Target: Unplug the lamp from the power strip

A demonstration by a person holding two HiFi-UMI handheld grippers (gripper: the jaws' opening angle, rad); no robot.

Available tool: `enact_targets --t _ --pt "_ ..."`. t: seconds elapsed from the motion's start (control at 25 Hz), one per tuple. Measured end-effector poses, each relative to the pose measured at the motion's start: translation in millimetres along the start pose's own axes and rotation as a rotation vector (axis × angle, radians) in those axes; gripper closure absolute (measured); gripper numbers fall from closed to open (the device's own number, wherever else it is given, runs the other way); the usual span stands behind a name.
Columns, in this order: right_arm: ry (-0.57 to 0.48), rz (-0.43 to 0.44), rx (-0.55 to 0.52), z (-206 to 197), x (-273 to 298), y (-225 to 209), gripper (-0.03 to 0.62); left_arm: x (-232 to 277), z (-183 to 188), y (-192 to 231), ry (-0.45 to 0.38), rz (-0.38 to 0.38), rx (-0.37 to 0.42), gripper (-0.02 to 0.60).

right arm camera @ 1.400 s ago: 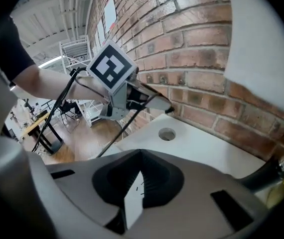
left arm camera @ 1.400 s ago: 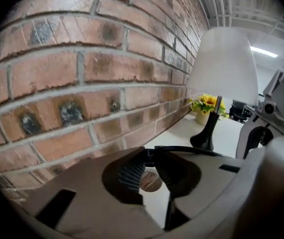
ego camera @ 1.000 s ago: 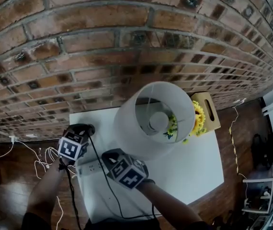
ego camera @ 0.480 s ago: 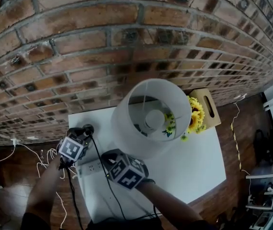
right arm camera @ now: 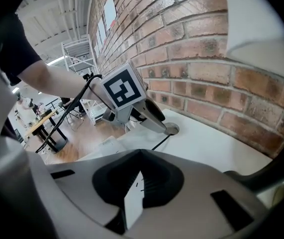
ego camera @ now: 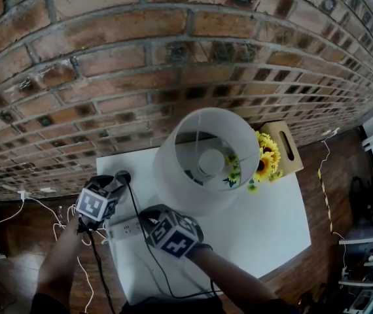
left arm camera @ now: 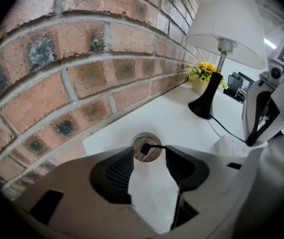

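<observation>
The white-shaded lamp [ego camera: 206, 162] stands on the white table [ego camera: 265, 234], its black base [left arm camera: 204, 108] near the brick wall. Its black plug [left arm camera: 145, 148] lies free at the round cable hole [left arm camera: 138, 142] in the table's corner, with the cord trailing off to the right. My left gripper [left arm camera: 149, 157] points at the hole. Its jaws have just been opening and stand apart with only bare table between the pads. My right gripper [ego camera: 146, 222] is shut, its tips down on the white power strip [ego camera: 125, 228].
Sunflowers [ego camera: 265, 162] and a wooden box [ego camera: 286, 148] sit behind the lamp on the right. The brick wall [ego camera: 173, 64] runs along the table's far edge. Loose white cables [ego camera: 62, 214] lie on the wooden floor to the left.
The left gripper has dipped slightly by the cable hole at the table's corner. The right gripper has stayed on the power strip.
</observation>
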State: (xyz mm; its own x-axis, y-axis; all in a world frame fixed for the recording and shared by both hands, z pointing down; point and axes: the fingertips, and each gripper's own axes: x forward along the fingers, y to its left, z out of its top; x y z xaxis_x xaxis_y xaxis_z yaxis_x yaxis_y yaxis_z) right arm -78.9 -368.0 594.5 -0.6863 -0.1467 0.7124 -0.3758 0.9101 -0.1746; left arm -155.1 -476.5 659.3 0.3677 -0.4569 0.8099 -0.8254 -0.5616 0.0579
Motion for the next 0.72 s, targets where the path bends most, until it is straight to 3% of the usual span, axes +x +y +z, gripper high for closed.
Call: enact_targets --t 0.28,0.4,0.48,0.72 --pt "-0.005 0.005 -0.019 3.3 -0.7 5.7 0.597 -18.0 3.5 -1.7 -0.055 -0.012 -0.092 0.371" --pt "-0.005 0.003 -0.028 7.2 -2.4 7.4 0.597 -27.9 7.6 -3.8 -0.082 -0.027 -0.126 0.44" --pt "-0.005 0.002 -0.035 9.2 -3.4 8.3 0.597 -33.4 7.7 -6.2 -0.082 -0.043 -0.137 0.573" --pt "0.013 0.026 -0.068 8.7 -5.9 21.2 0.597 -43.9 -4.1 -19.4 -0.045 -0.049 -0.127 0.575"
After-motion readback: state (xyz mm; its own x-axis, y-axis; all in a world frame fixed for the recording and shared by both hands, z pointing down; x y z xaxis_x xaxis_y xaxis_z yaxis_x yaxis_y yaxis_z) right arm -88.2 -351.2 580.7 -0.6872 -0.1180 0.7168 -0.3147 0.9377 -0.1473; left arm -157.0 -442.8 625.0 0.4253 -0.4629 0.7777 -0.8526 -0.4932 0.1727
